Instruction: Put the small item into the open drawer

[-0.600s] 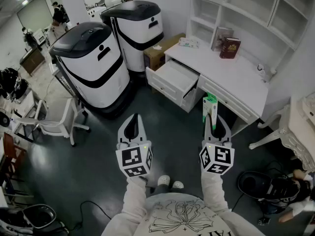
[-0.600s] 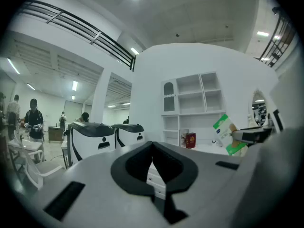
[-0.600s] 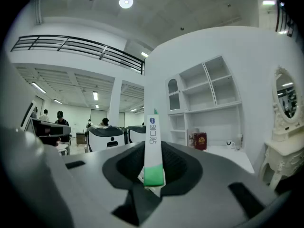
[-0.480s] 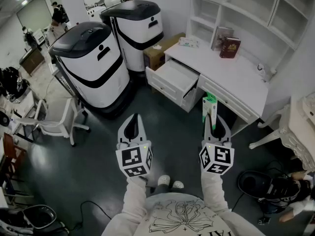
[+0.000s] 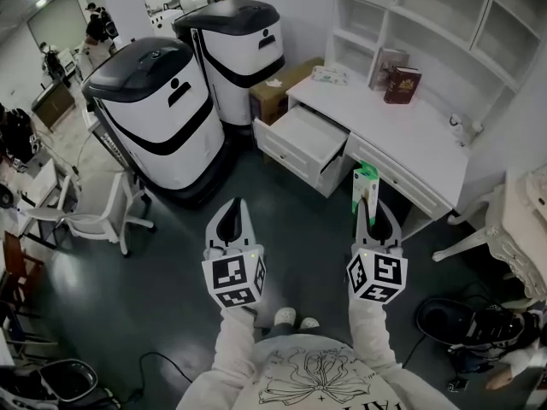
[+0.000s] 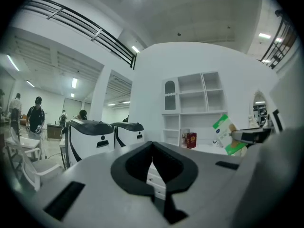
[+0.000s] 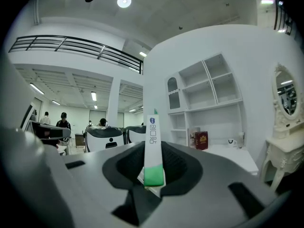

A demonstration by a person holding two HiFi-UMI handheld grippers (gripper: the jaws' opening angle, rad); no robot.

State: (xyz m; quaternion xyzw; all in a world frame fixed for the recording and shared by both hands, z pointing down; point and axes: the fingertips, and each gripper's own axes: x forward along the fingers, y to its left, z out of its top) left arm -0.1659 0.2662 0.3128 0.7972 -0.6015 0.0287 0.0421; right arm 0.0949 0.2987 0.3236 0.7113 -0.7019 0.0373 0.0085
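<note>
Hardly moved from before; holds packet (image 5: 364, 183) clamped upright in right tool (image 5: 367, 203), well short of open drawer (image 5: 301, 135) under bench (image 5: 410, 139); keeps left tool (image 5: 232, 203) closed, empty. Still needs carrying forward, then release.

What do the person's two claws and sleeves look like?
Both the left claw and right claw are grey with black-lined pointed jaws. Each carries a white cube with black square markers. The sleeves are long and cream.
</note>
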